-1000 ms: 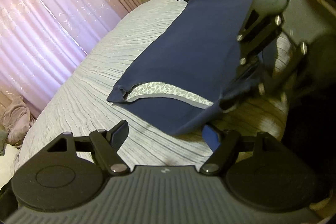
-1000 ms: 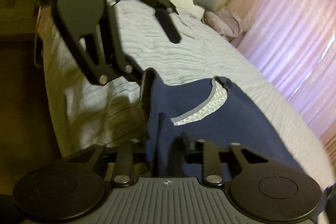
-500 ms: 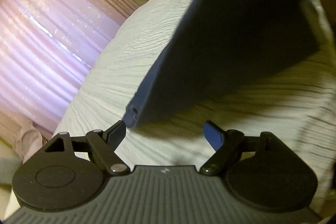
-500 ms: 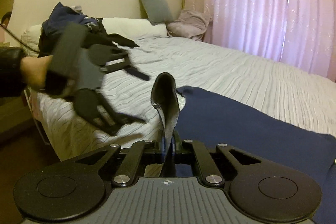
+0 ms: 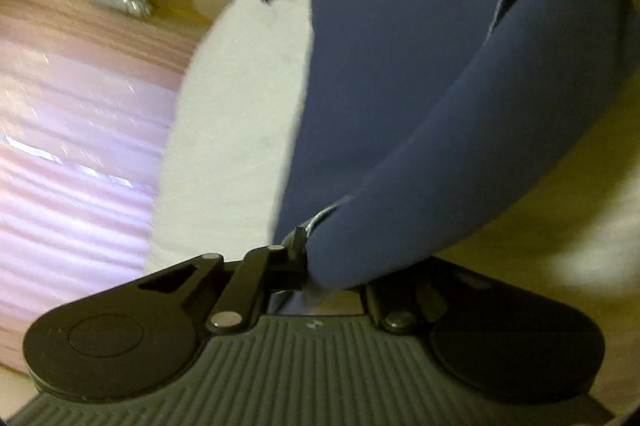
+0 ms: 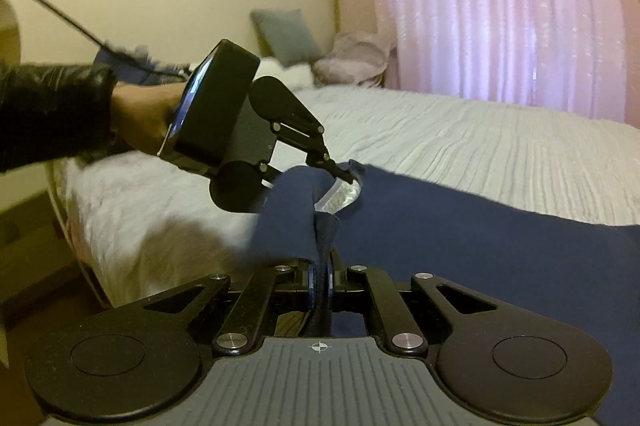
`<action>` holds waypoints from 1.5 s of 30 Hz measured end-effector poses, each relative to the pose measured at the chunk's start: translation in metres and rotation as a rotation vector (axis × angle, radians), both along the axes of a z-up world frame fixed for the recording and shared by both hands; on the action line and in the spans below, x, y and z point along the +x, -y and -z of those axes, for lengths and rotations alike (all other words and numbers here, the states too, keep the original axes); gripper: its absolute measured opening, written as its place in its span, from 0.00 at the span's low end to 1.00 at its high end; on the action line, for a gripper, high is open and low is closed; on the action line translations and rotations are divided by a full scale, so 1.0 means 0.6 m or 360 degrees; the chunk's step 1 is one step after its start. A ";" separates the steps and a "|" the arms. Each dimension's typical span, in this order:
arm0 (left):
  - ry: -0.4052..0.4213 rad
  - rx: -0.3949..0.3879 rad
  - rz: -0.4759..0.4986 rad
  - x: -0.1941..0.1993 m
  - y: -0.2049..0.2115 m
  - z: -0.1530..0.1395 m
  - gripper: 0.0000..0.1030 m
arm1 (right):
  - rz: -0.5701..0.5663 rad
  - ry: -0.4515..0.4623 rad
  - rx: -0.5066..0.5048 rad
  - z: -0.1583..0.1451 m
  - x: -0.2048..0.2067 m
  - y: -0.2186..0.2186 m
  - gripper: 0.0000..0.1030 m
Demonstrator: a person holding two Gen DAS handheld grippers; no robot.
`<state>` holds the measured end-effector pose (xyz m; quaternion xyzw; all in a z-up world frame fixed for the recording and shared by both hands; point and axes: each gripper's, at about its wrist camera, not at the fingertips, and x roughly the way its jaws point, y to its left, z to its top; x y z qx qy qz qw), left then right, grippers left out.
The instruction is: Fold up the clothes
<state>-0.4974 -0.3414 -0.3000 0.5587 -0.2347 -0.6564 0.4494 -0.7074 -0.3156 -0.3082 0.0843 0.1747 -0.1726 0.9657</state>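
A: Item, nearest: right gripper, jaws clamped on navy garment at its folded edge. Left gripper, pinching the neckline beside the patterned collar lining.

B: Location?

A: Garment partly lifted, remainder trailing on the bed. Risk: uneven pull slips the collar or skews the fold.

B: Markings?

A: None legible. Beyond: pink curtain.

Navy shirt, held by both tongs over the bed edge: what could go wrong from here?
1. The left tongs pinch the shirt only at the thin collar trim, so a pull might slip it free.
2. The right tongs grip a bunched fold; the crease may come out crooked.
3. The near end hangs past the bed edge and could slide toward the floor.
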 end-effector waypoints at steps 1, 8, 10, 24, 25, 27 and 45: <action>0.0006 -0.0031 0.0028 -0.020 0.010 -0.016 0.06 | 0.0036 0.0041 0.0010 -0.006 -0.016 0.003 0.04; 0.0066 -0.0133 0.0344 -0.215 0.111 -0.067 0.08 | 0.0433 0.0315 0.0141 -0.029 -0.174 0.038 0.04; 0.0076 -0.0064 0.0405 -0.273 0.146 -0.042 0.11 | 0.0562 0.0339 0.0244 -0.009 -0.218 0.055 0.04; -0.0430 0.0073 0.0082 -0.238 0.140 -0.032 0.38 | 0.0765 0.0425 0.0742 0.086 -0.318 0.122 0.04; -0.0447 0.0072 0.0050 -0.231 0.130 -0.033 0.38 | 0.0769 0.0452 0.0760 0.085 -0.320 0.123 0.04; -0.0478 0.0083 0.0008 -0.219 0.113 -0.031 0.39 | 0.0794 0.0496 0.0759 0.072 -0.332 0.113 0.03; -0.0610 0.0181 -0.0004 -0.204 0.022 0.012 0.42 | 0.1101 0.0409 0.0821 0.094 -0.415 0.080 0.03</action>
